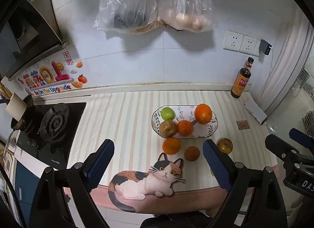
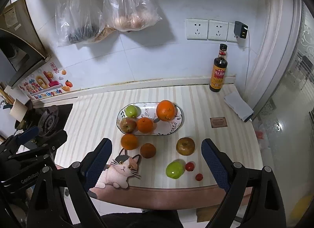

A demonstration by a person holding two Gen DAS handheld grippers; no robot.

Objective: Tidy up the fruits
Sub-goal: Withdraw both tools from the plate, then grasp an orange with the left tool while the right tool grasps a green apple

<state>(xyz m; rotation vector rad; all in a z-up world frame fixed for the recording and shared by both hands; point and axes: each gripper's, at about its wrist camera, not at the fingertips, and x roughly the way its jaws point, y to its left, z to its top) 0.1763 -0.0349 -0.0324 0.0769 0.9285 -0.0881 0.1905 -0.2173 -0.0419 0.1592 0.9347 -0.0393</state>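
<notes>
An oval patterned plate [image 2: 177,125] on the striped counter holds a green apple [image 2: 131,111], a reddish apple [image 2: 128,125], a small orange [image 2: 144,124] and a big orange [image 2: 165,110]. In front of it lie an orange [image 2: 129,141], a dark brown fruit [image 2: 148,150], a brownish apple [image 2: 185,146], a green apple [image 2: 174,169] and two small red tomatoes [image 2: 190,166]. The plate [image 1: 213,128] also shows in the left wrist view. My left gripper [image 1: 159,162] and right gripper [image 2: 156,162] hover open above the counter's near edge, with nothing between their fingers.
A gas stove [image 1: 53,124] with a pot sits at the left. A dark sauce bottle [image 2: 218,71] stands at the back right by a folded white cloth [image 2: 238,106]. Plastic bags [image 2: 109,14] hang on the wall. A cat-shaped mat [image 1: 145,183] lies at the front edge.
</notes>
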